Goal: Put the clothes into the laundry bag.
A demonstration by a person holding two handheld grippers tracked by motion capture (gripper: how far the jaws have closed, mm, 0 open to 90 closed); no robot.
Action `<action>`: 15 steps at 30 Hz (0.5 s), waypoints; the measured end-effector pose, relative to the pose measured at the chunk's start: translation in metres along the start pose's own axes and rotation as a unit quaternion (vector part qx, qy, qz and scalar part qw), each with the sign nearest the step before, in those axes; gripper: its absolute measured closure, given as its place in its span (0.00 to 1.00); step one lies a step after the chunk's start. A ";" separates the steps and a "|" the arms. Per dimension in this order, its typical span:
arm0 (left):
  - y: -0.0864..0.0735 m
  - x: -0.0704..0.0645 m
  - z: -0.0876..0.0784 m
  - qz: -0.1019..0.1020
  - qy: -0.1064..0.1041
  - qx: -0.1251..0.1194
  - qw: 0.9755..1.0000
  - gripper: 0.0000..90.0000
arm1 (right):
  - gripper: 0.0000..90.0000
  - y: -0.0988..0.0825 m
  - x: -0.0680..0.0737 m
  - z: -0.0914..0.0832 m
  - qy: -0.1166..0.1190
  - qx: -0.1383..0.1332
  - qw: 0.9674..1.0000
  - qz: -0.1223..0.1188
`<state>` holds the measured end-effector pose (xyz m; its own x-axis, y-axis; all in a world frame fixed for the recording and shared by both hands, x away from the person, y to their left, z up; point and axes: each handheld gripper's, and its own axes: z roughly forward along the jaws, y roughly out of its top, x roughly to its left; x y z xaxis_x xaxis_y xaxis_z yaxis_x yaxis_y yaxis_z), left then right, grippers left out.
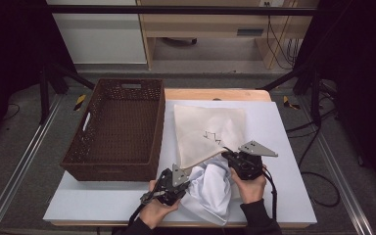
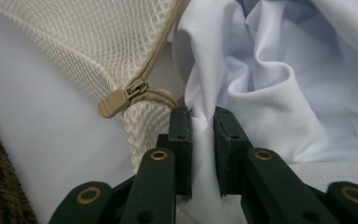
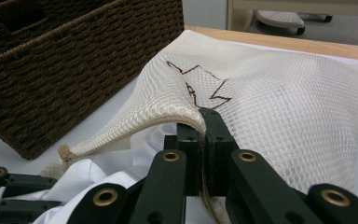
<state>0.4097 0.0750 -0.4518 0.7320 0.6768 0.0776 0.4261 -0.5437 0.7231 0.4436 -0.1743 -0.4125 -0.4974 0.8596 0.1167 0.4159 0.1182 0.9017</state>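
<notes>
A cream mesh laundry bag [image 1: 205,132] with a dark line drawing lies on the white table top, its opening toward me. A white garment [image 1: 210,188] lies bunched at the bag's mouth, near the table's front edge. My left gripper [image 2: 203,116] is shut on a fold of the white garment [image 2: 270,93], just right of the bag's tan zipper pull [image 2: 116,100]. My right gripper [image 3: 200,121] is shut on the zipper edge of the mesh bag [image 3: 284,102] and holds that edge lifted above the garment [image 3: 102,172]. From above, the left gripper [image 1: 186,174] and right gripper [image 1: 226,154] flank the garment.
A brown wicker basket [image 1: 117,166] stands at the left of the table, close to the bag's left side. Its wall [image 3: 65,70] rises just beyond the lifted bag edge. White table surface [image 1: 284,186] extends to the right of my right hand.
</notes>
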 end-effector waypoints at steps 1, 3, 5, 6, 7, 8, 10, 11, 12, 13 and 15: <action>0.002 0.000 -0.003 0.002 0.000 -0.005 1.000 0.87 | 0.97 0.000 0.000 0.000 0.000 0.000 1.000 0.000; 0.008 -0.001 -0.009 0.010 -0.002 -0.011 1.000 0.87 | 0.97 0.000 0.000 0.000 0.000 -0.001 1.000 0.001; 0.016 -0.004 -0.014 0.023 0.003 -0.015 1.000 0.87 | 0.97 0.001 0.000 -0.001 0.000 -0.002 1.000 0.002; 0.020 -0.005 -0.015 0.029 0.005 -0.019 0.999 0.87 | 0.97 0.001 0.000 -0.001 0.001 -0.001 1.000 0.003; 0.023 -0.006 -0.016 0.030 0.002 -0.024 0.999 0.87 | 0.97 0.001 0.000 -0.001 0.000 -0.002 1.000 0.001; 0.028 -0.006 -0.016 0.029 -0.002 -0.028 0.999 0.87 | 0.97 0.001 0.000 -0.001 0.000 -0.002 1.000 0.001; 0.033 -0.006 -0.014 0.020 -0.018 -0.038 0.999 0.88 | 0.97 0.001 -0.001 -0.001 0.000 -0.003 1.000 0.002; 0.036 -0.005 -0.011 0.011 -0.028 -0.045 0.999 0.88 | 0.97 0.001 -0.001 -0.001 0.000 -0.003 1.000 0.002; 0.039 -0.004 -0.008 0.005 -0.039 -0.052 0.998 0.89 | 0.97 0.001 -0.001 -0.001 0.000 -0.003 1.000 0.002; 0.042 -0.004 -0.003 -0.002 -0.047 -0.057 0.997 0.89 | 0.97 0.001 -0.001 -0.001 0.000 -0.003 1.000 0.002; 0.047 -0.005 0.009 -0.012 -0.056 -0.064 0.996 0.90 | 0.97 0.001 0.000 -0.001 0.000 -0.003 1.000 0.002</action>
<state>0.4310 0.0421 -0.4239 0.7804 0.6251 -0.0139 0.3789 -0.4551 0.8058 0.4435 -0.1747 -0.4114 -0.4961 0.8599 0.1200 0.4124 0.1118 0.9041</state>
